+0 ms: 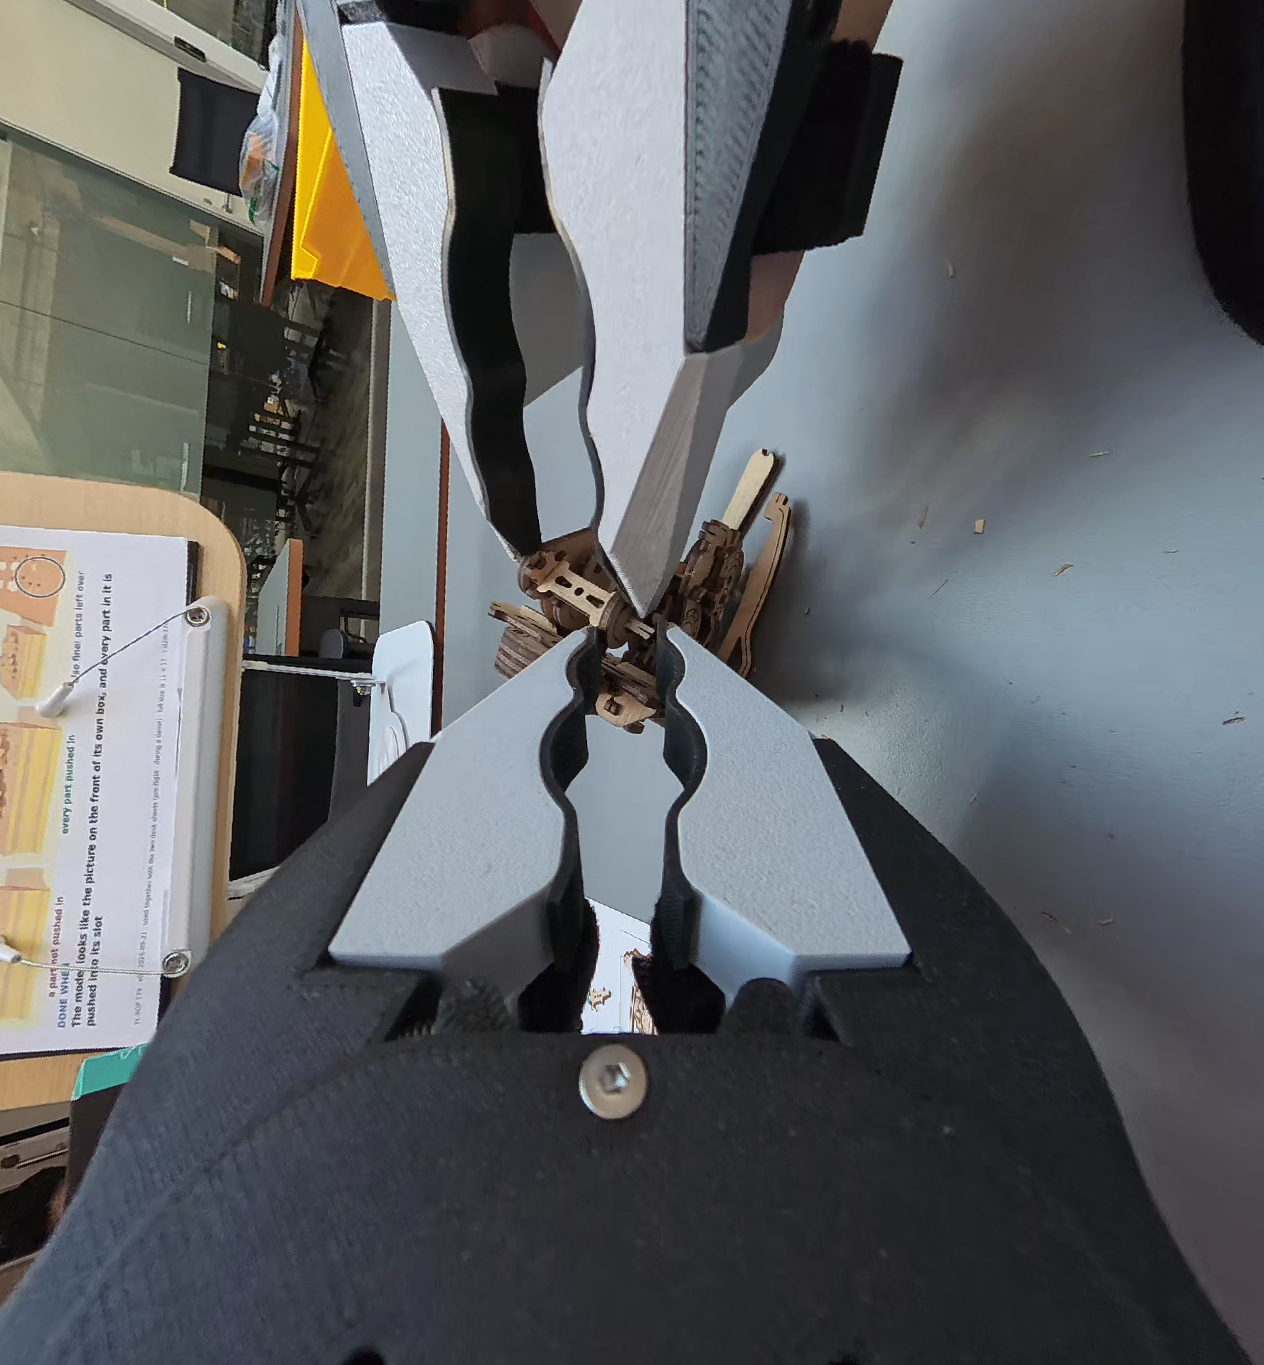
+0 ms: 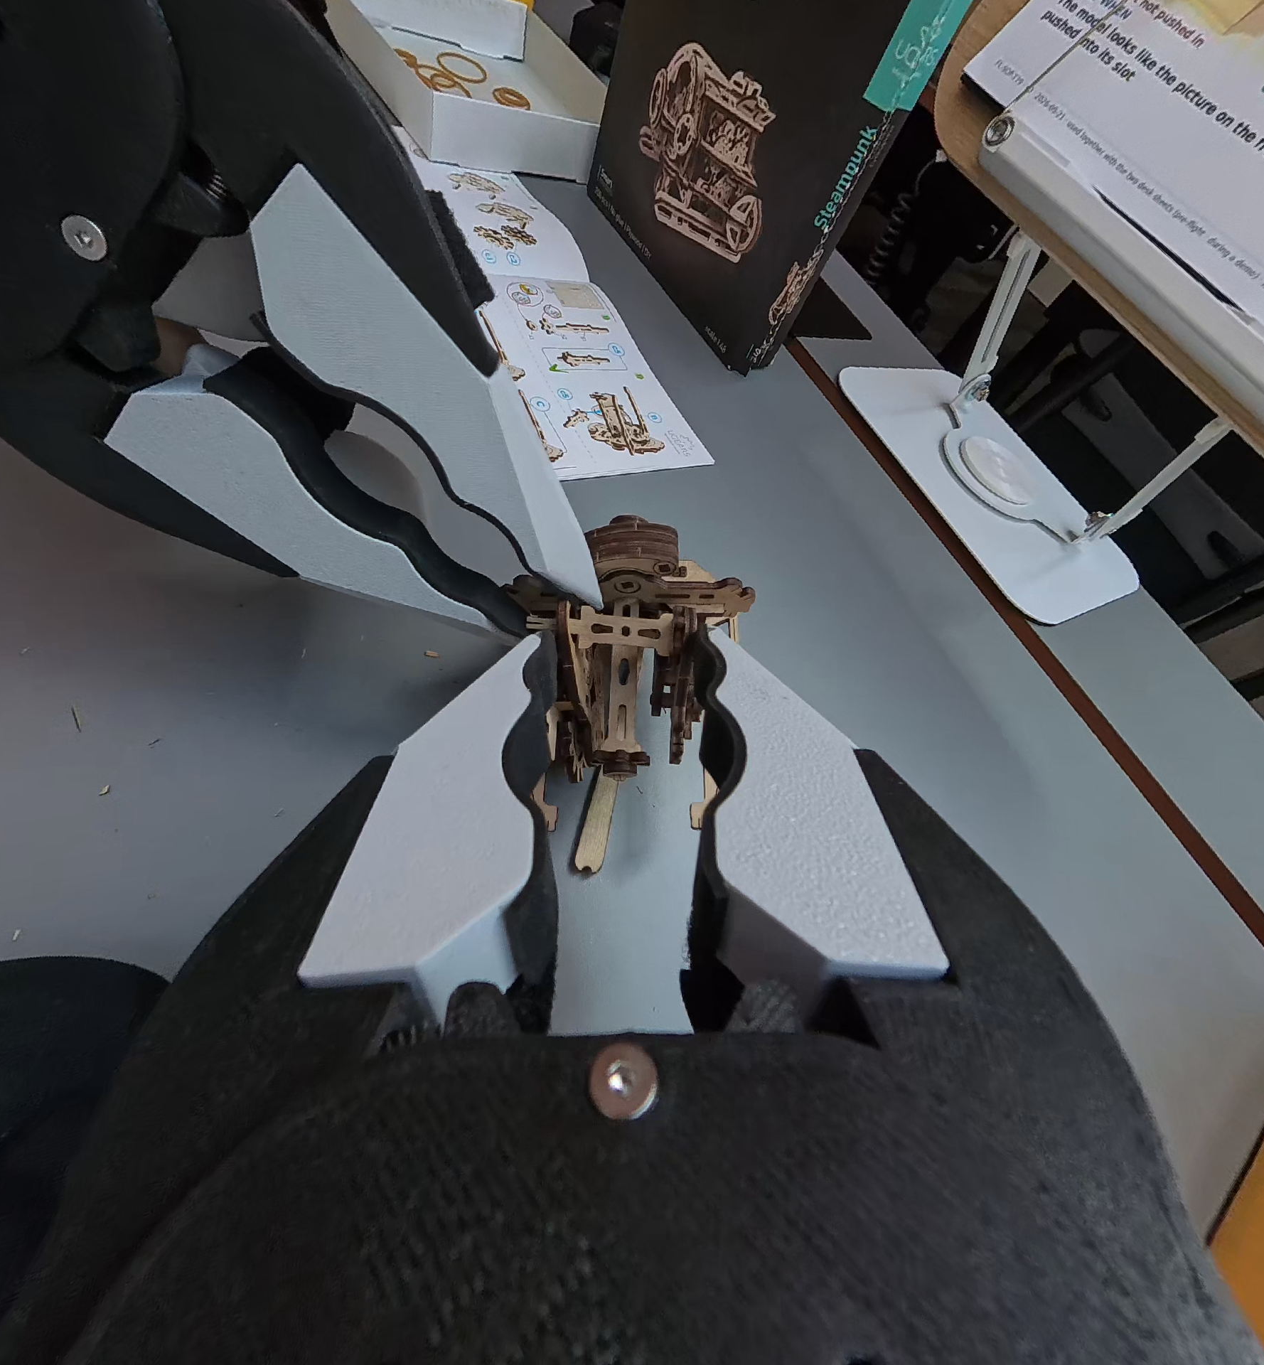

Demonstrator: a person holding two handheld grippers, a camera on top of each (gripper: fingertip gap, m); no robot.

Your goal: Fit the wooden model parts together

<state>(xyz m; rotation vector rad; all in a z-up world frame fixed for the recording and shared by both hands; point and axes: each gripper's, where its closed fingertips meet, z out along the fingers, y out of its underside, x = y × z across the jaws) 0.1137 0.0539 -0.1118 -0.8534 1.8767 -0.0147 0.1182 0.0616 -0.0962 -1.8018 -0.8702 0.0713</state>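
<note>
A small brown wooden model (image 2: 622,665) of gears and struts stands on the grey table (image 2: 873,591); a pale wooden stick (image 2: 596,827) juts from its base. My right gripper (image 2: 618,650) straddles the model, its black pads pressed on both sides. My left gripper (image 2: 555,613) comes in from the upper left and is pinched on a cross piece at the model's top left edge. In the left wrist view the model (image 1: 577,591) sits between my left gripper (image 1: 625,642) and the right gripper (image 1: 588,576), which comes down from above. The model's lower part is hidden by fingers.
A dark model box (image 2: 725,185) stands behind, with an open instruction booklet (image 2: 585,369) and a white tray of wooden rings (image 2: 481,96). A white stand (image 2: 983,487) holds a printed sheet (image 1: 60,775) at the table edge. Wood splinters (image 1: 1057,569) lie scattered. A dark object (image 2: 23,1071) sits nearby. The tips of both grippers are at nearly the same place. The pale wooden stick (image 2: 596,827) is about 6 cm from my left fingertips.
</note>
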